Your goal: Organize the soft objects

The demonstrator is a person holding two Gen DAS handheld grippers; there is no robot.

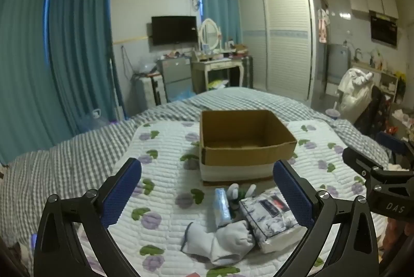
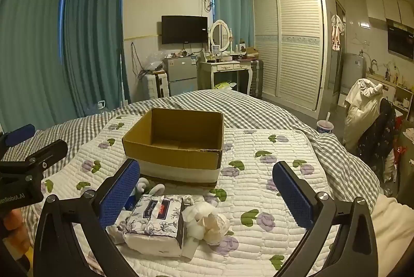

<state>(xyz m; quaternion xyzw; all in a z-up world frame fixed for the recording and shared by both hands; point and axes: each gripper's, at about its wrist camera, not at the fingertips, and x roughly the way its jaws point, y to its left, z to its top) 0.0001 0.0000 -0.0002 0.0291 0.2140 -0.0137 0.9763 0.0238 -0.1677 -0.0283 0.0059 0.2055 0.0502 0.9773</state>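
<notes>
On the quilt point(image 2: 258, 147), tissue pack point(image 2: 155, 220) below left-of-centre of the right hand-held gripper point(image 2: 207, 189) (jaws apart).

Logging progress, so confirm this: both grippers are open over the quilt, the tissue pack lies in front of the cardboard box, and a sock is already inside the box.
Only the last part is wrong. The cardboard box is empty in the right wrist view; the sock lies on the quilt beside the tissue pack. The left gripper and right gripper are open.

2 wrist views, side by side, facing box point(image 1: 243, 140) on bed point(image 2: 258, 106)
</notes>
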